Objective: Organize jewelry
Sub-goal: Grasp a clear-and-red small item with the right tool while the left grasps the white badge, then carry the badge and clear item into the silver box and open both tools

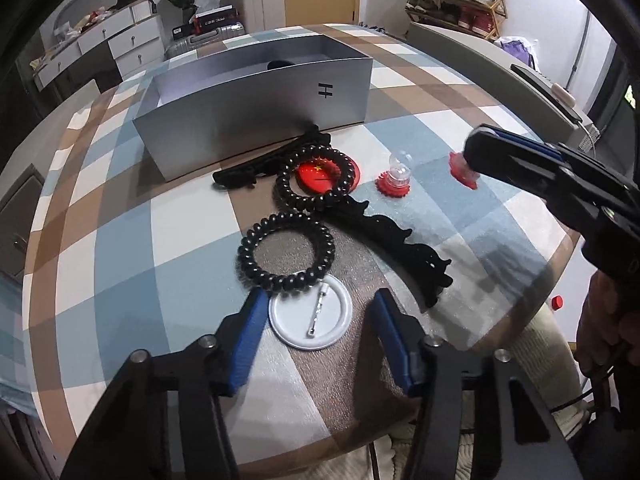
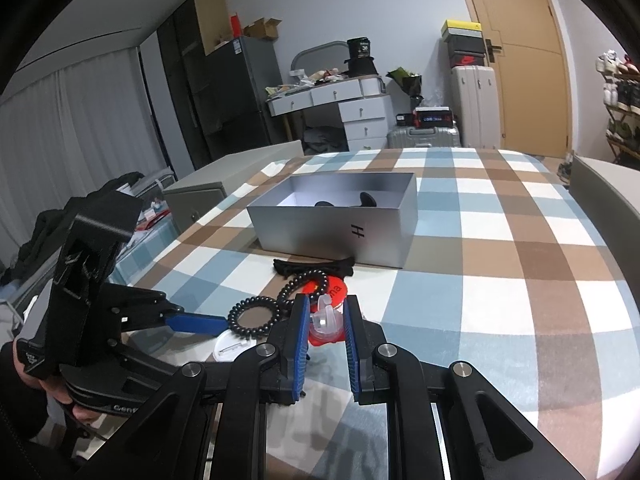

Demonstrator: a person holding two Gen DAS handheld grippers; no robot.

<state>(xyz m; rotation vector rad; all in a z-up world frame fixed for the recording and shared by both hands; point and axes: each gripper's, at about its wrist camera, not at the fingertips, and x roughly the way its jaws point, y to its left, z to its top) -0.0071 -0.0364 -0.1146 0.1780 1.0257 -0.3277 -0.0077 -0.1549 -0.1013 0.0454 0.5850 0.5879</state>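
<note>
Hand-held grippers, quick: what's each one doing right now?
Left hand-held gripper: open, fingers either side of the white badge.
Right hand-held gripper: shut on a red-and-clear trinket.

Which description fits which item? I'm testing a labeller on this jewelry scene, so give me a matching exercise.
1 white badge
2 red badge
3 silver box
4 right gripper

A shut on a red-and-clear trinket
B partly under a black coil hair tie
C flanked by the open left gripper
D holds a dark item

Pairs: 1-C, 2-B, 3-D, 4-A
</note>
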